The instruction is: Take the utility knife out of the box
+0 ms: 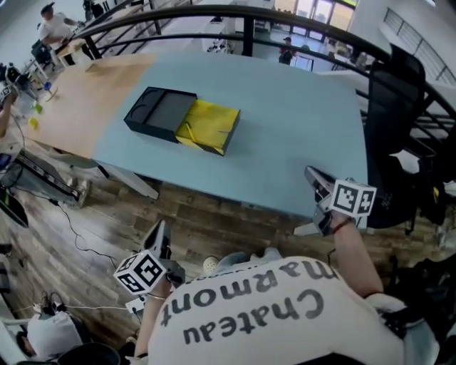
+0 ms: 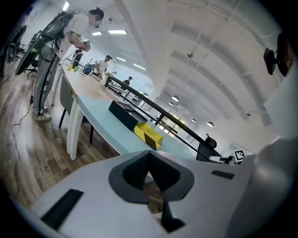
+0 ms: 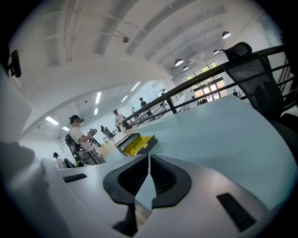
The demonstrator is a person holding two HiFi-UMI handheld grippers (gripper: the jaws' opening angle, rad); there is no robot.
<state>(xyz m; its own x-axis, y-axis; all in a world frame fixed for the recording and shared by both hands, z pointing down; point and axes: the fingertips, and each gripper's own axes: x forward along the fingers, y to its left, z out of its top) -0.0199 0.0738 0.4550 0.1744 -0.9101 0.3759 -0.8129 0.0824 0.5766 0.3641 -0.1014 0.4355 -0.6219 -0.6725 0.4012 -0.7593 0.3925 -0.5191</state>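
The utility knife cannot be made out on its own in any view; if it lies in the box, it blends into the yellow tray. The box [image 1: 182, 119] lies flat on the light blue table [image 1: 299, 135], towards its left part, well back from the near edge. It has 2 parts: a black sleeve [image 1: 158, 112] and a yellow tray [image 1: 210, 126] that stands slid partly out of the sleeve's right end, open side up.

The right gripper [image 1: 312, 173] hovers at the table's near right corner, well apart from the box, and points across the tabletop. In the right gripper view its jaws are closed tip to tip with nothing between them [image 3: 149, 155], and the box [image 3: 135, 143] shows beyond them.

The left gripper [image 1: 159, 232] hangs off the table over the wooden floor [image 1: 206, 221], beside the person's white T-shirt [image 1: 263, 314], also well apart from the box. Its jaws are closed on nothing [image 2: 149, 153]; the box [image 2: 139, 125] sits on the table ahead of it.

A pale wooden tabletop [image 1: 78, 100] joins the blue one on the left. A black office chair [image 1: 395, 107] stands at the right end, and a dark railing [image 1: 249, 14] curves behind the table.
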